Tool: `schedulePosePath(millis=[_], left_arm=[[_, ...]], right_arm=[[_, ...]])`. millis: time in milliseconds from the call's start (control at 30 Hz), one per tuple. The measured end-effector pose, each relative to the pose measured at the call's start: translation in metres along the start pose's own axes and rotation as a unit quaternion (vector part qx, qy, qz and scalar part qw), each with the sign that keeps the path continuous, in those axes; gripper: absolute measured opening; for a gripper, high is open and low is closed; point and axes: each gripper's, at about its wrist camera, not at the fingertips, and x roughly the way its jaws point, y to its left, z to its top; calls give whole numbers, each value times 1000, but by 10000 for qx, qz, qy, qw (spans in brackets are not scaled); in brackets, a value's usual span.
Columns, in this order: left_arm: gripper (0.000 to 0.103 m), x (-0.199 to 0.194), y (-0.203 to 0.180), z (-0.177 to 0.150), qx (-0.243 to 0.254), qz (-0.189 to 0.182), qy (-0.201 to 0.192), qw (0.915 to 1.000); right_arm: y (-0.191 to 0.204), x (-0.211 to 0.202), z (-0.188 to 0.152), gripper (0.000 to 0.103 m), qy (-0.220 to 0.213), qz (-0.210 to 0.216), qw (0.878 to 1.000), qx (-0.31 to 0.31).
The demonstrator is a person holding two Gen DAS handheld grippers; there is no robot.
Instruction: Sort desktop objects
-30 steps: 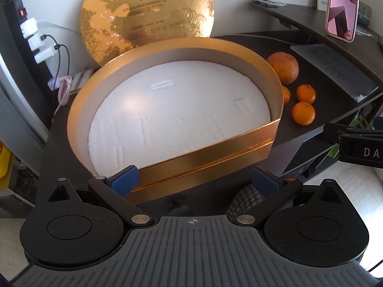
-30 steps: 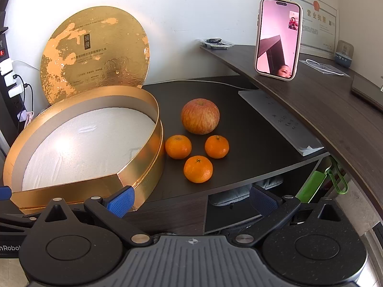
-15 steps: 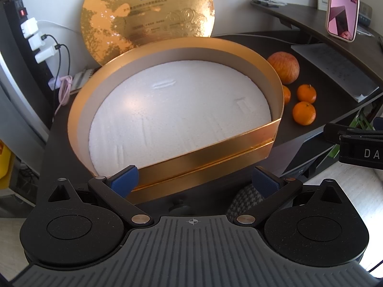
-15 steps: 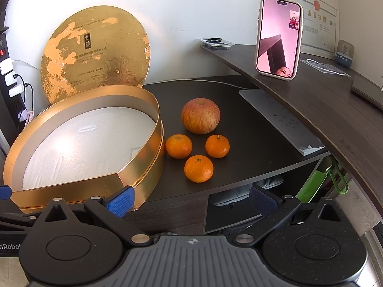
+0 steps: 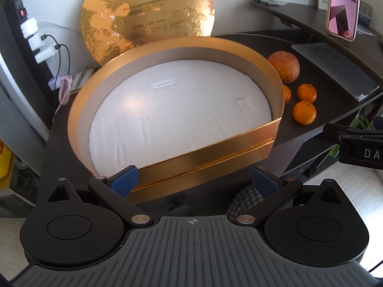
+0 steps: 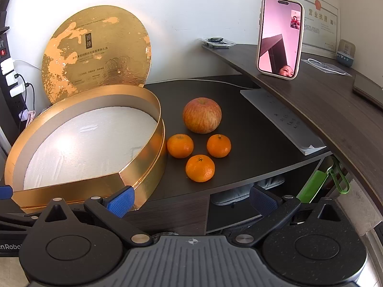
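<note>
A large gold box (image 6: 141,181) with one flat side is sitting open on the dark worktop (image 6: 251,129), its white foam lining (image 6: 91,143) showing and nothing lying inside it. Its round gold lid (image 6: 95,52) is leaning upright against the wall behind it. Just beside the box's right wall, a red-streaked apple (image 6: 202,114) and three small oranges are resting in a tight cluster: one orange (image 6: 180,146) closest to the box wall, one (image 6: 218,146) to its right, and one (image 6: 200,168) nearest the worktop's front edge. The apple is sitting behind them, close to the pair at the back. The left tool (image 5: 194,180) is hovering in front of the box's flat side with its blue-padded fingers spread wide and nothing between them. The right tool (image 6: 191,199) is likewise standing wide and empty, held back from the worktop's front edge and facing the fruit. A stack of papers (image 6: 282,119) is lying to the right of the fruit, and a phone (image 6: 278,38) with a lit pink screen is standing upright on the raised shelf (image 6: 323,100) beyond.
</note>
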Motion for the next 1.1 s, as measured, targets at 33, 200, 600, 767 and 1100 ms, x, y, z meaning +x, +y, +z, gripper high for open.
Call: schedulePosePath(millis=[33,200,600,767,1100], left_arm=[[103,0,-1,0,-5,8,2,10000],[103,0,-1,0,-5,7,7,10000],[103,3,-1,0,-10,-11,51,10000],[103,9,1,0,-131,-95,93,9998],[103,13,-5,-1,-394,-391,136,9984]], right_arm=[[0,0,0,103,1,0,10000,-1],[1,-1,-2,103,9,-6,10000,1],[-2,1,-3,103,35,-18,10000,48],[-8,11,-4,103,64,-17,9999,96],[-29,19,-4,103,-551,443,9973,178]])
